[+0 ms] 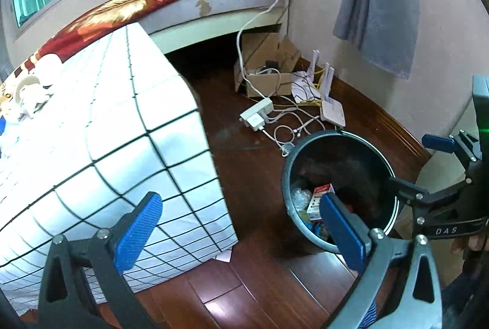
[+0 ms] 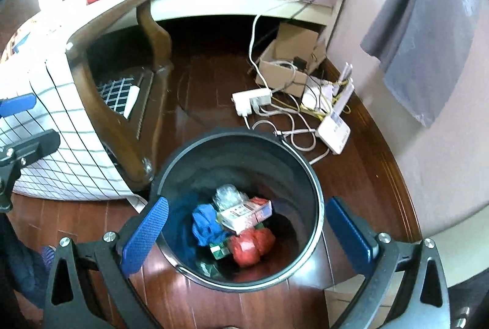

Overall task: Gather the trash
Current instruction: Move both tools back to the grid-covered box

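Table (image 1: 128, 127) with the checked cloth takes up the left side; bin (image 2: 318, 206) stands on the wood floor just beside its leg (image 2: 122, 127), near the wall

Bin holds a fair load already: red wad (image 2: 250, 243), blue rag (image 2: 207, 225), white carton (image 2: 244, 211), clear plastic (image 2: 227, 194), something green (image 2: 218, 252) underneath. Judging from that, most of the collecting looks done

Right gripper (image 2: 244, 234) hovers over the bin mouth, jaws spread wide, nothing between them, so it reads as a drop position with an empty tool. Left gripper (image 1: 241, 228) is off to the side between table and bin, jaws also spread, empty

What may be left, as far as visible:
- far end of the tabletop has clutter (image 1: 30, 93): white crumpled stuff and a roll-like thing, too blown out to tell trash from keepers
- paper scrap (image 1: 224, 255) on the floor at the cloth's hem, near the bin, looks like a candidate
- cardboard box (image 1: 266, 75) by the bed with cables, power strip (image 1: 256, 113) and router (image 1: 333, 112) around it: in use, probably not trash

Guess: late stage, one or two pieces still out. Next pick is likely the tabletop clutter or the scrap; the scrap lies flat on the floor, so it'd be awkward to pinch
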